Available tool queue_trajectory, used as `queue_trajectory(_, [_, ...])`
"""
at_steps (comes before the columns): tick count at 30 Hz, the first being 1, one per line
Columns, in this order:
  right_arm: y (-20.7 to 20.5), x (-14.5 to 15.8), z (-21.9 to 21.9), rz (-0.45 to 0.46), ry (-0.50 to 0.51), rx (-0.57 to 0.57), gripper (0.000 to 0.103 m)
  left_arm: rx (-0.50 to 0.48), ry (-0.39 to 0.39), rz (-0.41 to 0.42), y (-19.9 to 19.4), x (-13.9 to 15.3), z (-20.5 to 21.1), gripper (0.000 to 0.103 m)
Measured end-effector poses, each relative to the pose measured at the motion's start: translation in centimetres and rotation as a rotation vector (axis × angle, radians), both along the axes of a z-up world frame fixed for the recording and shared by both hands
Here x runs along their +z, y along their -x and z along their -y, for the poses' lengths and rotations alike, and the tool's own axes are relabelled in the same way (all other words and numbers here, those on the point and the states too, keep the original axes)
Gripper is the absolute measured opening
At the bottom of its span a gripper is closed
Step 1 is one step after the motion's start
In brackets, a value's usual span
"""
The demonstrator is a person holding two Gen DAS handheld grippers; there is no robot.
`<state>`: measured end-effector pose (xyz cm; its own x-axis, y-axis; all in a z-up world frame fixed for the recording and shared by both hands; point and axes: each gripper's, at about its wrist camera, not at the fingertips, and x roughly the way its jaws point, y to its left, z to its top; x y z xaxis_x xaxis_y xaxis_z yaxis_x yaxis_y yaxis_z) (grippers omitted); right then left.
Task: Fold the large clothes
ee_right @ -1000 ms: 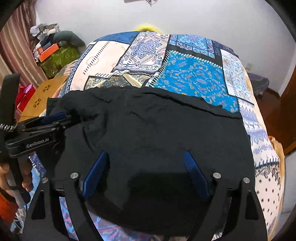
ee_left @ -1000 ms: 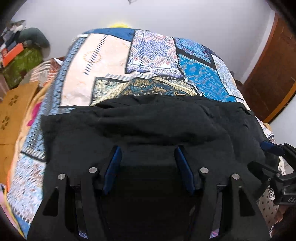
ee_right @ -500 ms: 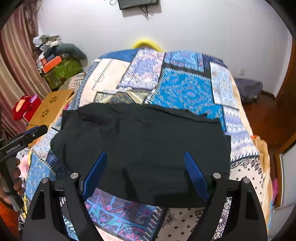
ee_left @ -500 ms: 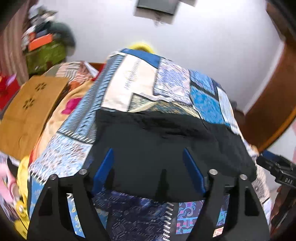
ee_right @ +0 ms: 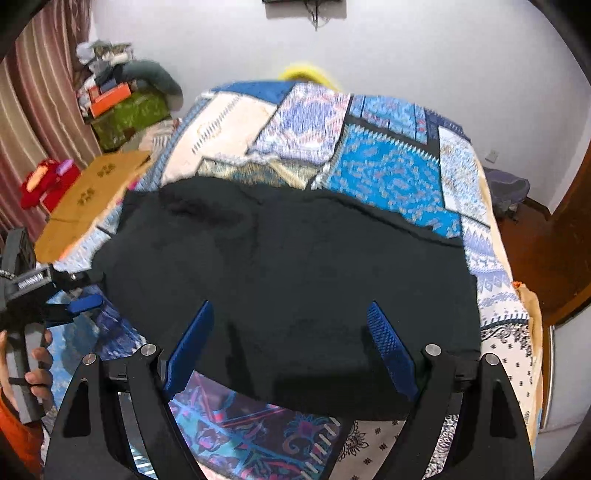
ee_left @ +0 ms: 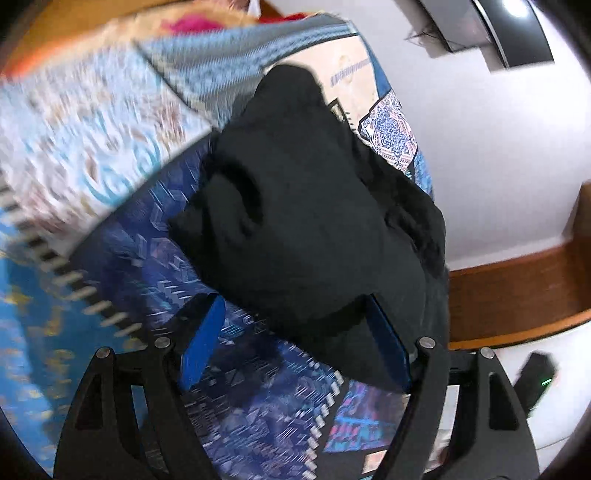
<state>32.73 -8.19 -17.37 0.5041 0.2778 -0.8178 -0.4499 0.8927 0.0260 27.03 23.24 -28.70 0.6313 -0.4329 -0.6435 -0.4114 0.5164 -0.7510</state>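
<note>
A black garment [ee_right: 288,266] lies folded into a wide rectangle across the patchwork bedspread [ee_right: 388,177]. My right gripper [ee_right: 291,343] hovers over the garment's near edge, open, its blue pads [ee_right: 391,347] holding nothing. My left gripper [ee_right: 86,291], held in a hand [ee_right: 37,373], is at the garment's left end. In the tilted, blurred left wrist view the garment [ee_left: 314,221] stretches away from my left gripper [ee_left: 295,339]. That gripper is open, with the cloth's near corner by the right pad [ee_left: 388,350], not pinched.
A brown cardboard sheet [ee_right: 92,199] lies off the bed's left side, with a green box [ee_right: 125,118] of clutter and a striped curtain [ee_right: 33,92] behind it. A wooden door [ee_right: 554,240] stands on the right. A screen [ee_left: 509,29] hangs on the white wall.
My left gripper widened its jaws, drew back off the garment, rolled and swung round to its left end. My right gripper pulled back a little; more bedspread shows in front of the garment.
</note>
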Motion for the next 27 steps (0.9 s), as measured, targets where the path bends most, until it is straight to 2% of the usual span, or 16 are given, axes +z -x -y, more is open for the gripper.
queue_trajectory(1, [-0.1, -0.5, -0.1, -0.013, 0.007, -0.003, 0.083, 0.014, 0.043, 0.016, -0.5, -0.6, -0.1, 0.077])
queue_trajectory(4, [-0.7, -2.1, 0.0, -0.059, 0.008, -0.01, 0.083, 0.053, 0.073, 0.031, -1.7, -1.2, -0.4, 0.08])
queue_trajectory(7, [-0.4, -2.6, -0.1, -0.035, 0.018, -0.004, 0.084, 0.101, 0.068, 0.041, -3.3, -1.9, -0.6, 0.082])
queue_trajectory(10, [-0.1, -2.6, -0.4, -0.023, 0.037, 0.003, 0.088, 0.15, 0.014, 0.039, -4.6, -2.0, -0.1, 0.083])
queue_trajectory(12, [0.0, -2.6, -0.5, -0.025, 0.048, 0.004, 0.089, 0.172, -0.062, 0.04, -5.5, -1.4, 0.5, 0.078])
queue_trajectory(13, [0.0, -2.5, -0.5, -0.03, 0.052, 0.003, 0.089, 0.187, -0.111, 0.024, -5.8, -1.0, 0.8, 0.064])
queue_trajectory(14, [-0.1, -2.4, -0.6, -0.035, 0.052, 0.003, 0.089, 0.192, -0.161, 0.009, -6.0, -0.5, 1.1, 0.055])
queue_trajectory(17, [0.0, -1.9, -0.6, -0.053, 0.048, 0.001, 0.088, 0.181, -0.277, 0.004, -6.4, 1.6, 2.2, 0.042])
queue_trajectory(20, [0.4, -1.0, -0.5, -0.05, 0.041, 0.007, 0.088, 0.159, -0.415, 0.038, -6.2, 4.6, 3.4, 0.036])
queue_trajectory(22, [1.1, 0.2, -0.6, -0.023, 0.033, 0.013, 0.088, 0.175, -0.475, 0.079, -4.3, 6.8, 3.5, 0.035])
queue_trajectory(25, [1.8, 2.1, -0.9, 0.011, -0.002, 0.023, 0.088, 0.215, -0.583, 0.163, -1.9, 11.2, 3.4, 0.034])
queue_trajectory(27, [2.3, 3.4, -1.5, 0.026, -0.041, 0.035, 0.088, 0.239, -0.689, 0.223, -0.3, 14.7, 3.7, 0.034])
